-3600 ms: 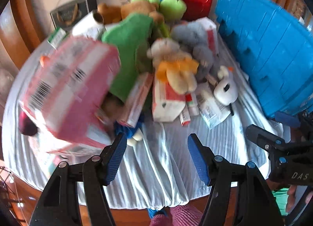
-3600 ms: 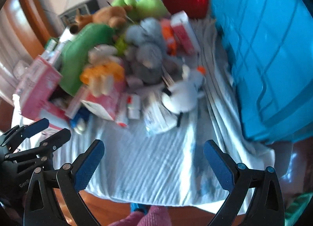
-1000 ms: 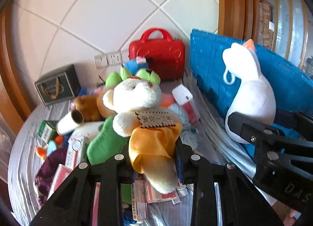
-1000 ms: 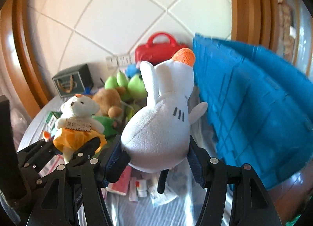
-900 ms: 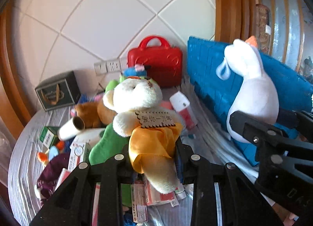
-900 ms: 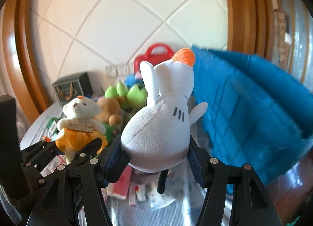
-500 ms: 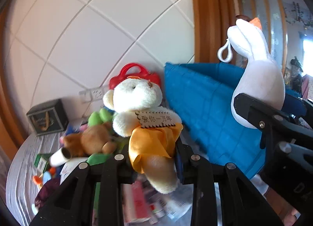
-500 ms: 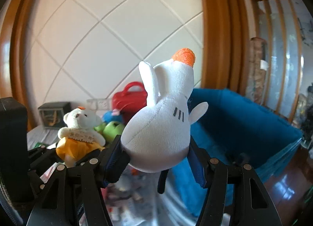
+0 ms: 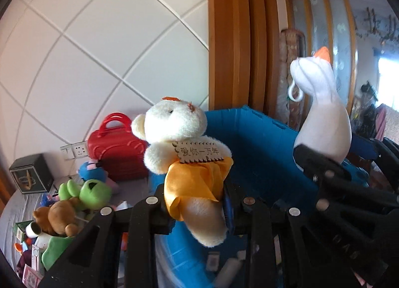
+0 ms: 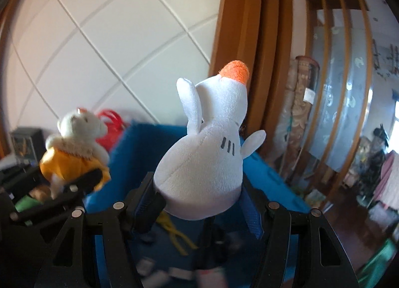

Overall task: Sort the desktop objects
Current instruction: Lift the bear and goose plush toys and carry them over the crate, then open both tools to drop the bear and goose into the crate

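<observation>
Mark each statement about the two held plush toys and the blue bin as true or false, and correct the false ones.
1. The left gripper is clamped on a cream teddy bear in an orange dress. True.
2. The right gripper is open with nothing in it. False: it is shut on a white goose plush.
3. A red case stands against the tiled wall. True.
4. The blue bin holds nothing. False: small items lie on its floor.
5. The goose's beak is green. False: it is orange.
</observation>
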The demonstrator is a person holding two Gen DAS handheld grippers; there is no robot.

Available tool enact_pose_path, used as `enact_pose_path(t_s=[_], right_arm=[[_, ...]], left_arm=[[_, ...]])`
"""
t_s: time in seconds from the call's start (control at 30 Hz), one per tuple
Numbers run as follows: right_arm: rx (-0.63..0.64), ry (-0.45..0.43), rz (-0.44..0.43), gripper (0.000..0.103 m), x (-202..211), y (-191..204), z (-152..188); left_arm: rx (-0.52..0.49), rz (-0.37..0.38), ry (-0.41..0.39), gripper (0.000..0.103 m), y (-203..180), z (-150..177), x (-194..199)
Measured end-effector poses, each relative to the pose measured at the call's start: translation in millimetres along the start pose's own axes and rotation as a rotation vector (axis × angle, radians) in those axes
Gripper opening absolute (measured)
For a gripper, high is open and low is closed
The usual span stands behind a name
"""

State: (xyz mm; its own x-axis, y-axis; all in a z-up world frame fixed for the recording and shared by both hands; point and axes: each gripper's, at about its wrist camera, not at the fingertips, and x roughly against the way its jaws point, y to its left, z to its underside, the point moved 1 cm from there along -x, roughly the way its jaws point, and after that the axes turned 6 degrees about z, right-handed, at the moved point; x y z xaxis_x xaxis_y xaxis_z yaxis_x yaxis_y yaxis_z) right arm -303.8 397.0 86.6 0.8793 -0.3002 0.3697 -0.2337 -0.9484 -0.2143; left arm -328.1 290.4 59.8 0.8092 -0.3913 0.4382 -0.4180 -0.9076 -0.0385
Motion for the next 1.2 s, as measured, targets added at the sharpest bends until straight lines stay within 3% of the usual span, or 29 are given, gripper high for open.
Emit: enact_pose_path(t_s=[0.2, 0.4, 0.53, 0.83, 1.03, 1.17, 1.2], right_arm=[[0.112, 0.130, -0.025, 0.064, -77.0, -42.8, -6.2], [0.209, 0.247, -0.045, 0.064, -128.0, -53.8, 6.4], [0.281, 0.345, -0.043, 0.064, -159.9, -59.3, 20.9], [0.362, 0.459, -0.003, 0.064, -182.8, -67.5, 51.6], [0.363, 0.434, 0.015, 0.065, -179.9, -79.5, 45.4], [0.352, 0.411, 0.015, 0.094, -170.3, -85.6, 42.0], [0.357, 0.400, 0.019, 0.096, -167.1, -87.5, 41.6]], left_arm=[[0.037, -0.033, 0.179, 0.029, -33.2, -25.4, -70.1], [0.048, -0.089, 0.347, 0.029, -38.9, -21.9, -124.4], [0.065, -0.082, 0.464, 0.029, -40.7, -12.8, -156.2], [0.025, -0.111, 0.527, 0.030, -54.1, -9.6, -169.7], [0.009, -0.105, 0.557, 0.041, -65.6, -4.9, -173.3], [0.004, -0.111, 0.540, 0.069, -69.8, -5.4, -169.2], [0.004, -0.112, 0.531, 0.073, -70.7, -6.6, -166.4]])
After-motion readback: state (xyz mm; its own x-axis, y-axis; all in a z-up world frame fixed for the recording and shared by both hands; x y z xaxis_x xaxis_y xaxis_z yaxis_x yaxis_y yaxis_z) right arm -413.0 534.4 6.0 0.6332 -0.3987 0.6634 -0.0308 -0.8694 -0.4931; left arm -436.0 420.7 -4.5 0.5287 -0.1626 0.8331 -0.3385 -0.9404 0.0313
